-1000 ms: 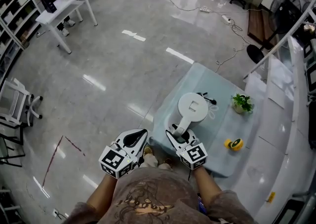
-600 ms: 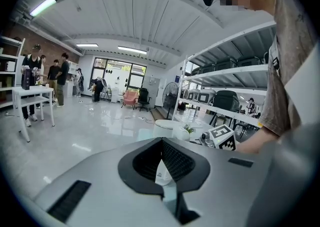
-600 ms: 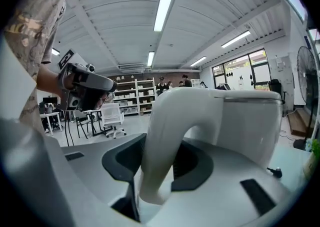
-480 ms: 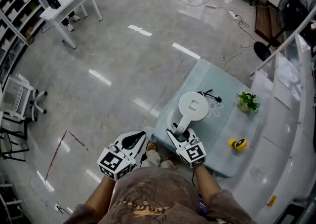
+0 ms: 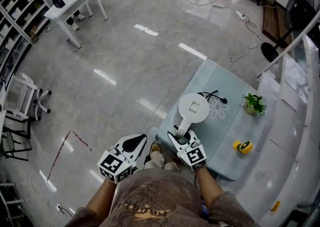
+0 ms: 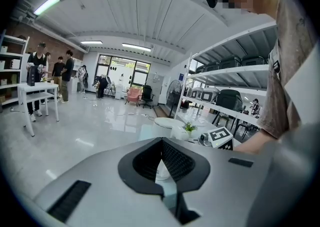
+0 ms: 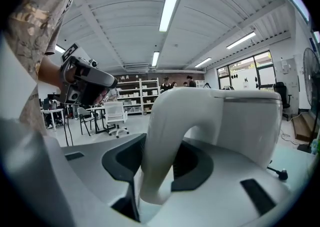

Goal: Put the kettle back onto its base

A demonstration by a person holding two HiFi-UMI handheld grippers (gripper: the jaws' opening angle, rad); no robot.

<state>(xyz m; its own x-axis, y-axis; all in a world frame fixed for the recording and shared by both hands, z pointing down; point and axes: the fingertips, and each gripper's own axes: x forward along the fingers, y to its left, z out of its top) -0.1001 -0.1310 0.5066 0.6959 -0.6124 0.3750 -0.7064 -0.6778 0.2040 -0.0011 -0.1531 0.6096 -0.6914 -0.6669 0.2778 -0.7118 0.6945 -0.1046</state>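
Right gripper (image 5: 180, 133) clamped on handle (image 5: 184, 123) of white kettle (image 5: 194, 107), jaws fairly wide around it. Kettle upright by near-left corner of tabletop (image 5: 220, 138). Black cord (image 5: 214, 96) runs out at kettle's far side. Cannot tell if kettle is seated on base. Left gripper (image 5: 142, 139) beyond tabletop's left edge, jaws together, empty. Potted plant (image 5: 254, 103) and yellow tape roll (image 5: 240, 146) toward right edge.

Overhead and two low close-ups, kettle (image 5: 195, 108) shared
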